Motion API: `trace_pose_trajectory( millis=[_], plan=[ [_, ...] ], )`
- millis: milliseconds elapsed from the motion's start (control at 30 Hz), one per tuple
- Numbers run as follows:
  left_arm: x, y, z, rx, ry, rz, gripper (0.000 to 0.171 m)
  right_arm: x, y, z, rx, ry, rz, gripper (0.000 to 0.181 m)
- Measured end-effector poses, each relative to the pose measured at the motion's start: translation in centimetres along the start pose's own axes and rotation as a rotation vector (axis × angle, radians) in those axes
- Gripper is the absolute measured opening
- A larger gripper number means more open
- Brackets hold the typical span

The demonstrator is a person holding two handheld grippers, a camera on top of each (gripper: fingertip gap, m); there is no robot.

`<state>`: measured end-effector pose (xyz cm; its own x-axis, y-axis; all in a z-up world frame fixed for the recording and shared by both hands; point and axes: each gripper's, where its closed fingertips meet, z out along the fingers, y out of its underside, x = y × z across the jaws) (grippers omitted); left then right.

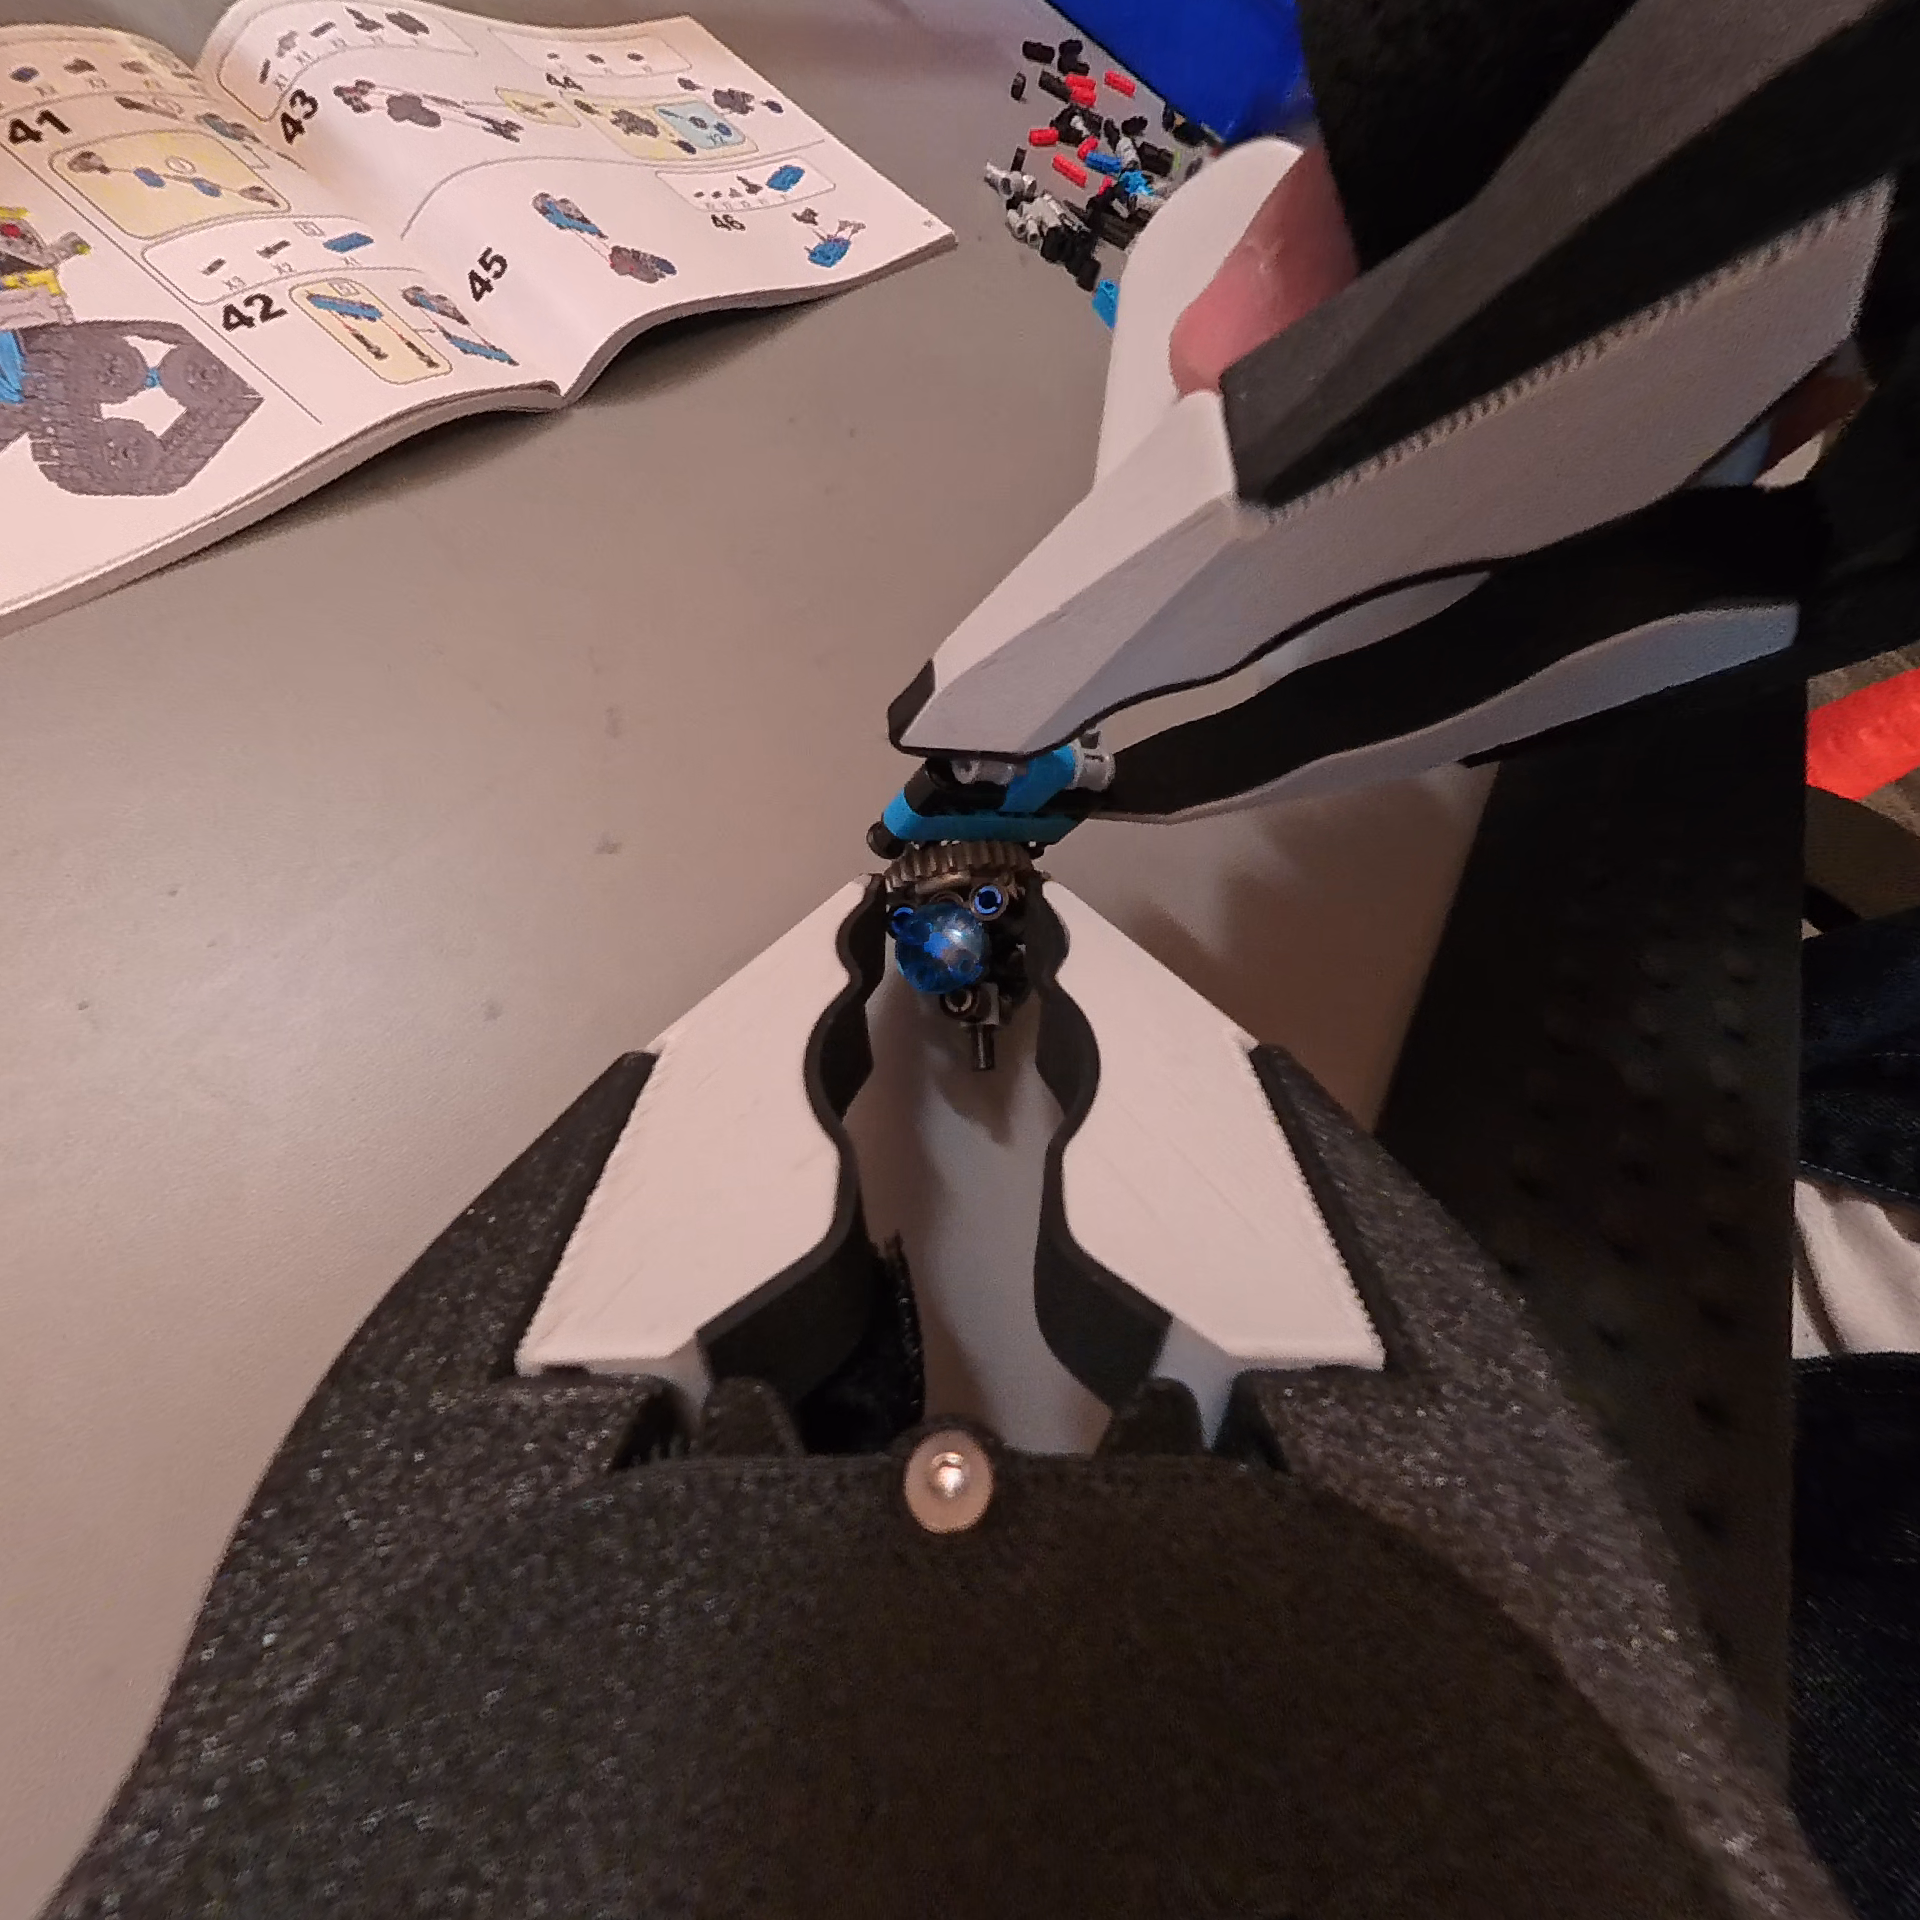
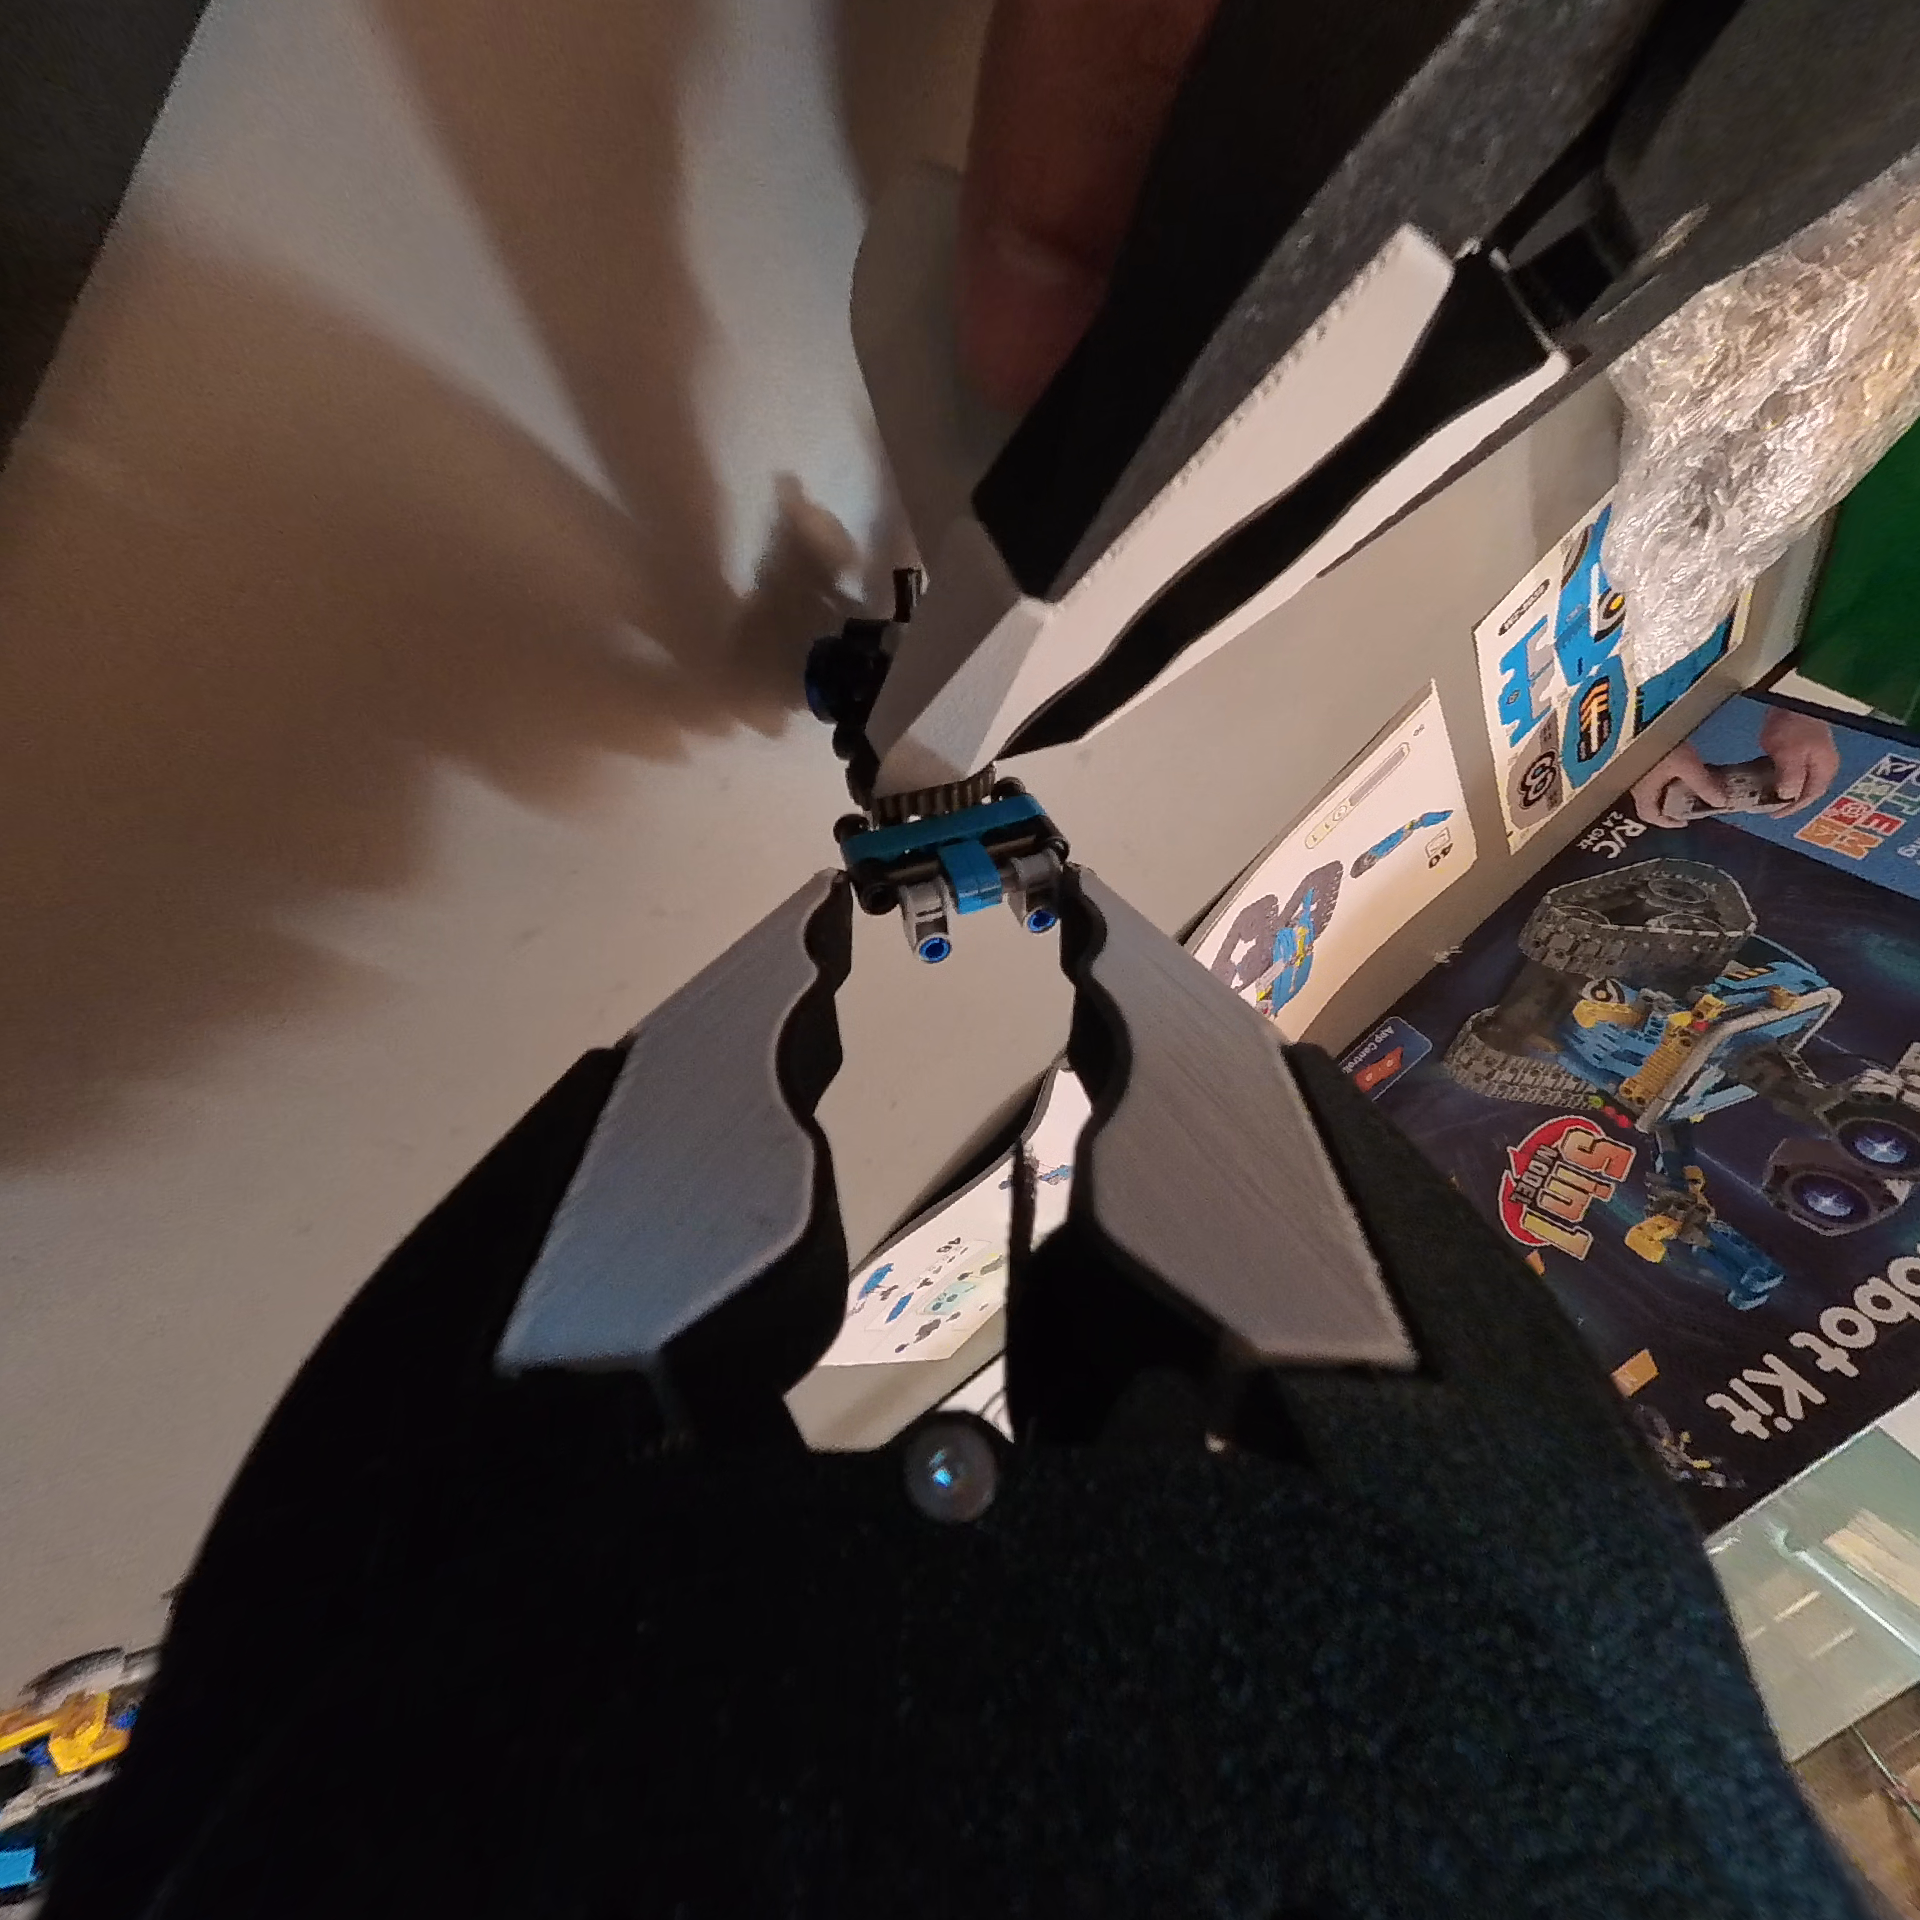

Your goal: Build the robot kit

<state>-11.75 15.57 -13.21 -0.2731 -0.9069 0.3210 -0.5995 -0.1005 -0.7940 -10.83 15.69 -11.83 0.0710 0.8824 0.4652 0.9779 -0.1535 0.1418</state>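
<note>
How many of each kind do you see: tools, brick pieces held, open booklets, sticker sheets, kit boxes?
Tools: 2 (left tool, right tool)
Brick pieces held: 2 (gear piece, blue beam piece)
Open booklet: 1
Sticker sheet: 1
Kit box: 1
Total: 7

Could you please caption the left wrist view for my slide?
Two grippers, left and right, hold one small brick assembly over a table.

The right claw (image 2: 956,904) grips a small blue and grey brick assembly (image 2: 951,868) at its tips, above the pale table (image 2: 312,1039). The left claw (image 2: 914,758) pinches the assembly's far gear end. A printed kit box (image 2: 1662,1143) lies right, beside an instruction booklet (image 2: 1340,873).
</note>
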Motion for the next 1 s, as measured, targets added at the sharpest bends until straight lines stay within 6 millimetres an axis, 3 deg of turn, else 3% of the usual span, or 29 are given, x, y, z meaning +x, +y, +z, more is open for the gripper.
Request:
trace_pose_trajectory(
  millis=[1000],
  plan=[
    [0.04, 0.05, -0.16, 0.02, 0.031, -0.029, 0.026, 0.03, -0.29, -0.32, 0.011, -0.021, 0.009, 0.044]
  ],
)
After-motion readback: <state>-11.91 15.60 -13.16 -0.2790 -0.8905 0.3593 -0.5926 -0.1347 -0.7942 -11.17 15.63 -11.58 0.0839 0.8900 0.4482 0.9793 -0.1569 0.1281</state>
